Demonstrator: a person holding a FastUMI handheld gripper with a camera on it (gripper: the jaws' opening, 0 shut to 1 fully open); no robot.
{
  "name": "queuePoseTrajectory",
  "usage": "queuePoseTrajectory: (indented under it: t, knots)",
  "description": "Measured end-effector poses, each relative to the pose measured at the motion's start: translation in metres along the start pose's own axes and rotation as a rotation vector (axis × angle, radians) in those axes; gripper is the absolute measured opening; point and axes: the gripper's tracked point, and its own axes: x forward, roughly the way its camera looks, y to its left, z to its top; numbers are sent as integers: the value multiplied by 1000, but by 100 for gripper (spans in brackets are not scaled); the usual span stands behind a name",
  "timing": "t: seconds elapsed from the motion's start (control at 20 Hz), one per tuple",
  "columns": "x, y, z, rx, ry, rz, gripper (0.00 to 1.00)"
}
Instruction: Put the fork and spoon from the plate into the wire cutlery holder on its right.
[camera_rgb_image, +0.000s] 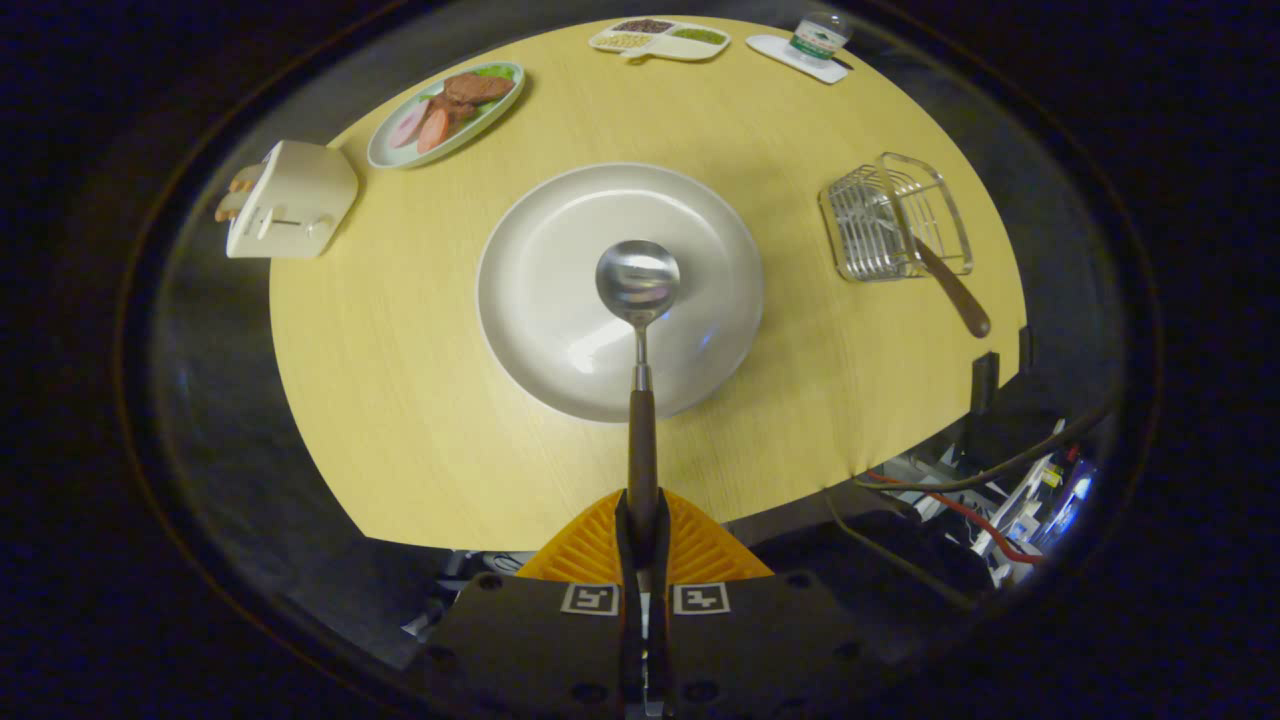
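Note:
My gripper (641, 520) is shut on the brown handle of the spoon (638, 283), which sticks straight out ahead of the fingers. Its shiny bowl hangs above the middle of the white plate (540, 300), which lies bare on the yellow table. To the right of the plate stands the wire cutlery holder (893, 216). The fork (950, 288) rests in it, its brown handle leaning out over the holder's near rim toward the table edge.
A cream toaster (290, 200) with bread sits far left. A green plate of sliced meat (446, 112) lies beyond it. At the far edge are a divided snack tray (660, 40) and a bottle (818, 38) on a white coaster. Cables hang off the table's right side.

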Motion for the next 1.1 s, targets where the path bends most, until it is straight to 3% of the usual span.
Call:
queuePoseTrajectory:
  t: [0.35, 0.75, 1.1]
  knots:
    - [-40, -45, 42, 140, -43, -10, 6]
    - [-36, -110, 77, 352, 1, -28, 6]
    - [-19, -138, 84, 410, 85, -47, 9]
